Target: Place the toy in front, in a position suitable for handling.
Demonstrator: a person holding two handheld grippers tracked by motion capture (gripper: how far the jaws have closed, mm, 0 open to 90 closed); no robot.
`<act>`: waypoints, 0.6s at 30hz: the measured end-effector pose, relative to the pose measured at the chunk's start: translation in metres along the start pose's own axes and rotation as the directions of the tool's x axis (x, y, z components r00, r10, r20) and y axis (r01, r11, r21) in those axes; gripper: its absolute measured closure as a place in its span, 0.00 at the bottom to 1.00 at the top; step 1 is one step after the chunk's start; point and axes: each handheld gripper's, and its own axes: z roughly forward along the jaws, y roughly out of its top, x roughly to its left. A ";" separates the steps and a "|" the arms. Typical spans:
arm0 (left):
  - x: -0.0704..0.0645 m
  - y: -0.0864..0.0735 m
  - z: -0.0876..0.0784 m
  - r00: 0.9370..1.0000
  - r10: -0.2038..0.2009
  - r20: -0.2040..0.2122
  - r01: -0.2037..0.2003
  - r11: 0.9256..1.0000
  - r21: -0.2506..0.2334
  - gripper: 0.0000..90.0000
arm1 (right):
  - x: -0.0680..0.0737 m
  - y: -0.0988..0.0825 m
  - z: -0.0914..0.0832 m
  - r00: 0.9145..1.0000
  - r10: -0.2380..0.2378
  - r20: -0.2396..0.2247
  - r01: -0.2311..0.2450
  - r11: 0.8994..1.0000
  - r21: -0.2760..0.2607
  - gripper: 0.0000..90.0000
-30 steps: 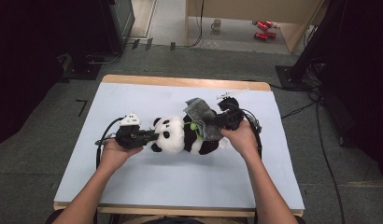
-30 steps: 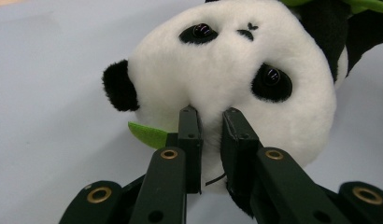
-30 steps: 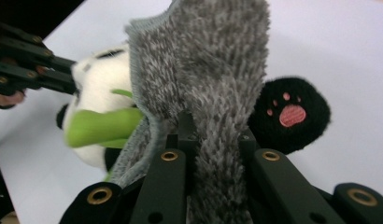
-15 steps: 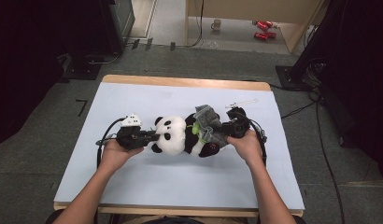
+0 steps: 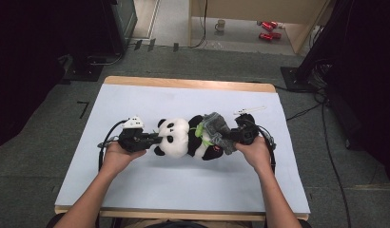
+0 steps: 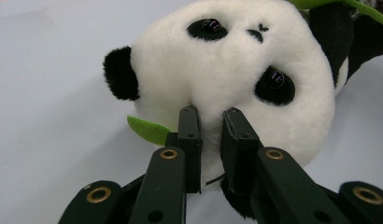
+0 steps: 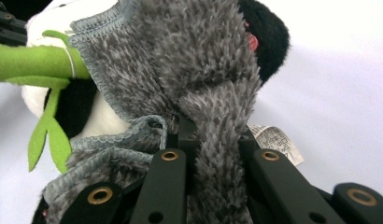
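Note:
A black-and-white panda plush (image 5: 182,138) lies on its back across the middle of the table, head to the left. My left gripper (image 5: 155,138) is shut on the fur at the top of the panda's head (image 6: 227,60), white plush pinched between its jaws (image 6: 210,114). A fuzzy grey cloth (image 5: 214,127) is draped over the panda's lower body. My right gripper (image 5: 227,139) is shut on a bunched fold of the grey cloth (image 7: 194,56), which passes between its jaws (image 7: 213,140). A green felt bamboo sprig (image 7: 35,63) lies on the panda's chest.
The pale blue table top (image 5: 193,185) has a wooden far edge (image 5: 188,84). A white sewn-in label (image 7: 276,140) lies on the table beside the panda's foot. Cables (image 5: 105,142) trail from both grippers. On the floor beyond stand a mug (image 5: 220,24) and red items (image 5: 267,29).
My right gripper has come down and nearer with the grey cloth, laying it lower over the panda's legs. The left gripper has stayed on the head.

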 end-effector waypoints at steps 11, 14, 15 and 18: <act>0.001 0.000 0.000 1.000 -0.017 0.006 0.017 1.000 0.001 0.88 | -0.010 -0.011 -0.001 0.999 0.036 0.019 -0.036 0.999 0.021 0.90; 0.002 0.000 0.000 1.000 -0.021 0.009 0.021 1.000 0.003 0.88 | -0.014 -0.013 -0.001 0.998 0.054 0.028 -0.055 0.998 0.034 0.90; 0.002 0.000 0.000 1.000 -0.022 0.008 0.022 1.000 0.005 0.88 | -0.015 -0.014 -0.001 0.998 0.056 0.030 -0.057 0.998 0.037 0.90; 0.002 0.000 -0.001 1.000 -0.020 0.007 0.020 1.000 0.005 0.88 | -0.016 -0.015 -0.001 0.998 0.059 0.037 -0.061 0.997 0.040 0.90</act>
